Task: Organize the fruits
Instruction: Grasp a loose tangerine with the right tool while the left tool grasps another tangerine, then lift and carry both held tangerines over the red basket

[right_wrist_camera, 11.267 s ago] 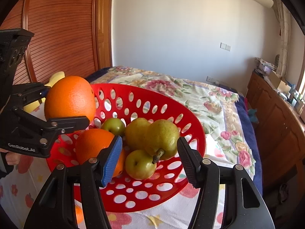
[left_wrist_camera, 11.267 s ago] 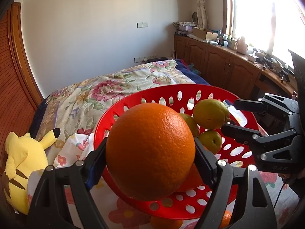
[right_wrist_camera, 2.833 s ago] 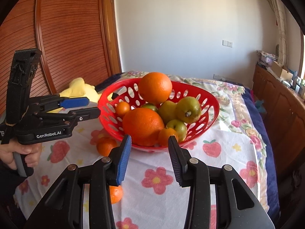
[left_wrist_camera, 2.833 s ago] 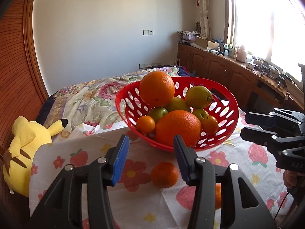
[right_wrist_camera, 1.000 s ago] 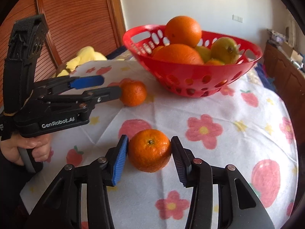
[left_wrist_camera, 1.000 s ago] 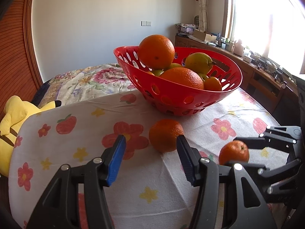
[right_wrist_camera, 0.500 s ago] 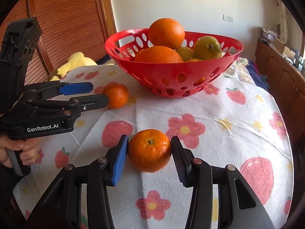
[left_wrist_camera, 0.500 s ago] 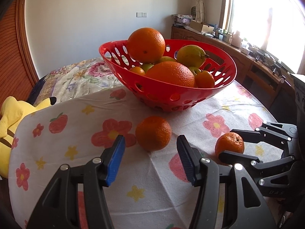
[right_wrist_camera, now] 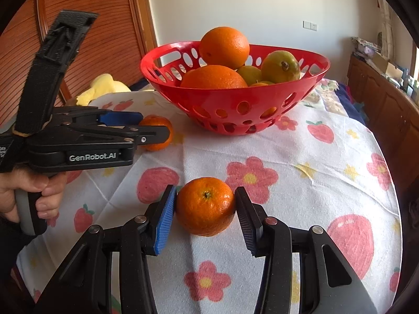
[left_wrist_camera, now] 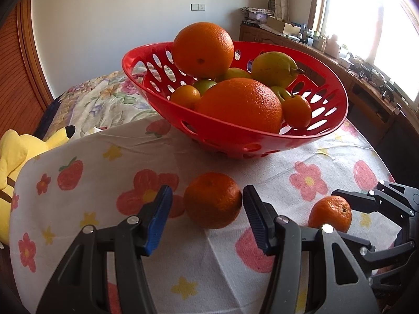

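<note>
On the flowered tablecloth (right_wrist_camera: 327, 183), at 6 o'clock from the red basket (right_wrist_camera: 235, 104) — two tangerines lying loose. Sitting between the spread fingers of the left gripper (left_wrist_camera: 207, 212): one tangerine (left_wrist_camera: 212, 200), apparently not yet pinched. Bracketing the other tangerine (right_wrist_camera: 205, 206) closely: the right gripper (right_wrist_camera: 205, 214), pads almost touching, not clearly clamping. Already piled in the basket: two big oranges (left_wrist_camera: 203, 49), pears (left_wrist_camera: 275, 66), small citrus. Judging most of the sorting done — only these two remaining to be lifted in.

Red basket (left_wrist_camera: 327, 133), flower-printed white tablecloth (right_wrist_camera: 301, 183)
</note>
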`<action>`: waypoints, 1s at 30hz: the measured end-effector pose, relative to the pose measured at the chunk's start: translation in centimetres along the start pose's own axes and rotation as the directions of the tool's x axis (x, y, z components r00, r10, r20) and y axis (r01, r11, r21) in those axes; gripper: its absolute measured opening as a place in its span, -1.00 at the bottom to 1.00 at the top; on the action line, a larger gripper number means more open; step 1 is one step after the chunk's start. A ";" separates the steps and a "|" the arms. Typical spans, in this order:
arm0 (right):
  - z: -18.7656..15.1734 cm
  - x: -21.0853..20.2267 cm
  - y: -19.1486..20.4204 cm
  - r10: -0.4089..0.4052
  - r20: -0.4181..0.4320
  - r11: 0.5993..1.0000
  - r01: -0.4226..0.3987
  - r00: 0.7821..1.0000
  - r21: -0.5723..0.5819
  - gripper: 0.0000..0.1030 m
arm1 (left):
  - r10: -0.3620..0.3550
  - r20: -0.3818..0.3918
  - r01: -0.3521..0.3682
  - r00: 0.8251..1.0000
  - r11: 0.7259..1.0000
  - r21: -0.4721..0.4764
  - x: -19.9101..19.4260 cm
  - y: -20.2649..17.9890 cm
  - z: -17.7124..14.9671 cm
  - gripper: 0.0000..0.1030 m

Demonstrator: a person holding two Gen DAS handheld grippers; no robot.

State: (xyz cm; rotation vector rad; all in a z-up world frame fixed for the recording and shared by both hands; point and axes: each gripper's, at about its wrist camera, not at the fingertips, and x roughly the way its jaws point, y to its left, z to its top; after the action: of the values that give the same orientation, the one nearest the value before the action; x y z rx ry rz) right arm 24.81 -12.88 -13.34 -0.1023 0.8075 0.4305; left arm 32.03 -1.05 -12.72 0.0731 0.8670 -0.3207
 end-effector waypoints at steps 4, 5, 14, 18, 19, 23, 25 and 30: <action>0.0 0.0 0.1 0.002 -0.003 1.000 -0.002 1.000 -0.005 -0.10 | -0.006 -0.002 0.006 1.000 1.000 -0.002 0.5 -0.1 -0.1 0.09; 0.0 0.0 0.1 0.002 -0.003 1.000 -0.003 1.000 -0.005 -0.10 | -0.006 -0.004 0.006 1.000 1.000 -0.004 0.6 -0.1 -0.1 0.09; 0.1 -0.1 0.0 0.004 -0.003 1.000 -0.004 1.000 0.000 -0.10 | 0.010 0.028 -0.010 1.000 1.000 0.003 0.4 0.1 -0.3 -0.14; 0.1 0.0 0.0 0.001 -0.003 1.000 -0.001 1.000 0.000 -0.10 | -0.013 0.060 0.014 0.998 1.000 -0.015 -1.3 0.6 -0.5 -0.14; 0.1 0.0 0.0 0.000 -0.004 1.000 0.000 1.000 0.001 -0.10 | -0.014 0.072 0.015 0.997 1.000 -0.013 -2.0 0.7 -0.4 -0.14; 0.1 -0.1 -0.1 -0.009 -0.002 1.000 0.009 1.000 0.001 -0.10 | -0.013 0.106 0.014 0.994 1.000 -0.006 -4.0 0.7 -0.1 -0.14; 0.1 -0.1 -0.2 -0.013 -0.002 1.000 0.013 1.000 -0.002 -0.11 | -0.015 0.125 0.016 0.992 1.000 -0.006 -5.0 0.9 0.2 -0.14; 0.8 -1.3 -0.5 -0.005 0.017 1.000 0.005 1.000 -0.002 -0.11 | -0.027 0.185 0.026 0.982 1.000 0.006 -7.5 0.9 1.1 -0.14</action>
State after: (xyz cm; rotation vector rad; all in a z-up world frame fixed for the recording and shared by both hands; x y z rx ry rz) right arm 24.75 -13.55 -11.93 -0.1024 0.7896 0.4269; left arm 28.62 1.40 -6.35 0.0337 0.6832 -0.3483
